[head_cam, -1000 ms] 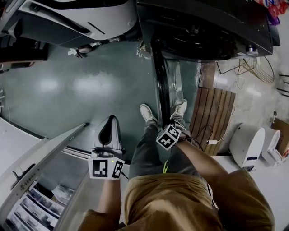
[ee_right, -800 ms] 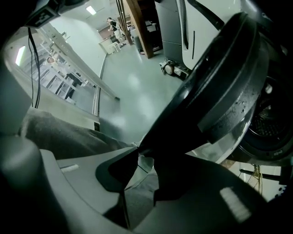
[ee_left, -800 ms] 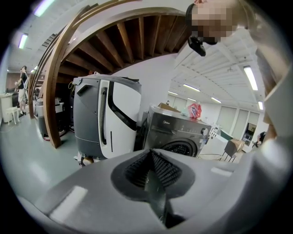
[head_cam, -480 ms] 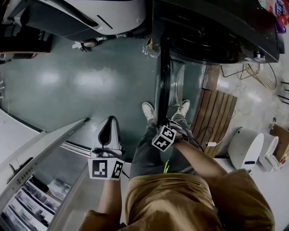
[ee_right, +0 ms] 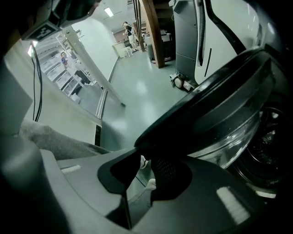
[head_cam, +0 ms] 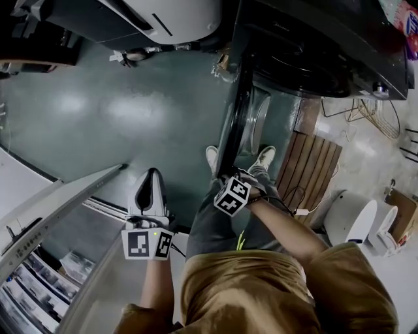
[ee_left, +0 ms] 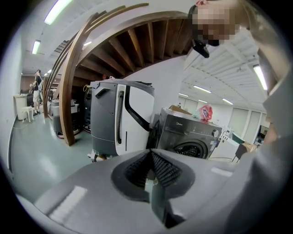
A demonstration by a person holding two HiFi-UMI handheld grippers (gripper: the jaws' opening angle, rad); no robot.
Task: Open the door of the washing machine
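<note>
The dark washing machine (head_cam: 313,45) stands at the top right of the head view, and it also shows in the left gripper view (ee_left: 190,137). Its round door (head_cam: 234,124) is swung out and seen edge-on, with the glass bowl (head_cam: 258,121) facing right. My right gripper (head_cam: 225,176) is shut on the lower rim of that door. In the right gripper view the black door rim (ee_right: 215,109) runs down into the right gripper (ee_right: 145,157), and the drum (ee_right: 270,151) lies open behind it. My left gripper (head_cam: 151,175) hangs over the floor to the left, shut and holding nothing (ee_left: 150,160).
A white and grey machine (head_cam: 150,19) stands left of the washer. A wooden slat platform (head_cam: 307,163) lies on the floor to the right, with white bins (head_cam: 346,218) beyond it. A sloping rail and panel (head_cam: 59,202) run along the lower left. My shoe (head_cam: 264,156) is by the door.
The door has swung further out to the left, and my right gripper has moved with it. My left gripper has drifted slightly left.
</note>
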